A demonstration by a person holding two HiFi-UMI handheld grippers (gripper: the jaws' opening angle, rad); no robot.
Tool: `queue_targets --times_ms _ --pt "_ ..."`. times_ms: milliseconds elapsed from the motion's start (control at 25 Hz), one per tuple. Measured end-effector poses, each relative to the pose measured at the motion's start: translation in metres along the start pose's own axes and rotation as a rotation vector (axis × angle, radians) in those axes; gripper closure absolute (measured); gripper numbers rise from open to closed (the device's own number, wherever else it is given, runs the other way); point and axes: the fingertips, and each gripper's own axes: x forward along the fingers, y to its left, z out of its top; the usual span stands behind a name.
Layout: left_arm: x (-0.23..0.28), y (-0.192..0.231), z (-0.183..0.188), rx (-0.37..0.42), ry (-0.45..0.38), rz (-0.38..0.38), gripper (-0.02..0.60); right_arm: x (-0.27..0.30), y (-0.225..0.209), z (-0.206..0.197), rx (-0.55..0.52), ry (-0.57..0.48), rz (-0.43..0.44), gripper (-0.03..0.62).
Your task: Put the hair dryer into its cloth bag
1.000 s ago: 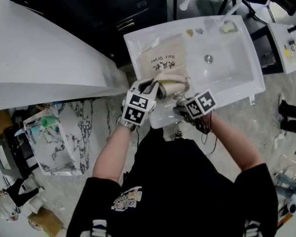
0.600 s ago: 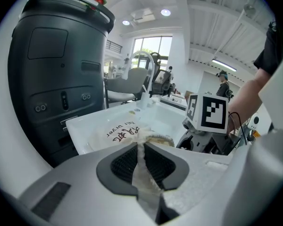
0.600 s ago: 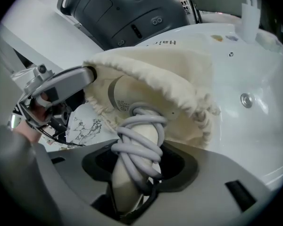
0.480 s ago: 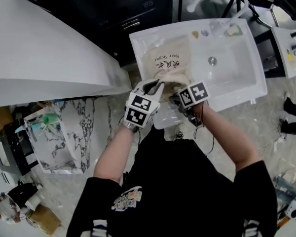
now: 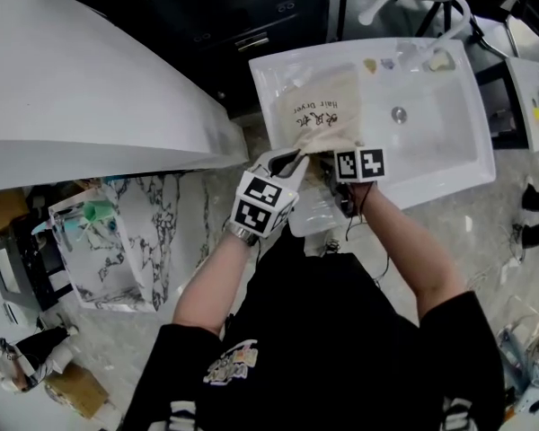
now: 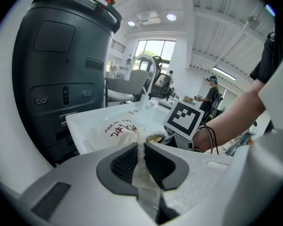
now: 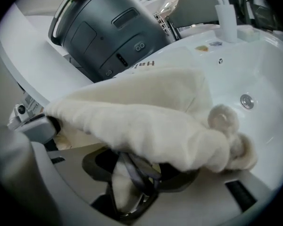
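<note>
Cream cloth bag (image 5: pixel 316 115), printed "Hair Dryer", lies in left half of white sink basin (image 5: pixel 449 142), mouth end toward person. L tool (image 6: pixel 142 149): jaws nearly together, pinching bag's mouth hem. R tool (image 7: pixel 137 173): jaws approx. half apart, clamped on pale hair dryer (image 7: pixel 109 189) part w/ dark cord (image 7: pixel 126 164) looped across; rest of dryer hidden under bunched bag cloth.

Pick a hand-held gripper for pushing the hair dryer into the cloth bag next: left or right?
Right. The right hand-held gripper grips the hair dryer by its dark cord, under the cloth bag. The left hand-held gripper is pinching the bag's edge and probably should hold it open.
</note>
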Motion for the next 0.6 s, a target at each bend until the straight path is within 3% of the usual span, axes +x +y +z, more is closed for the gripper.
queue_targets --times_ms 600 --pt "0.001 0.002 -0.002 -0.033 0.004 -0.055 0.537 0.027 -0.007 0.031 0.036 -0.125 -0.043 0.373"
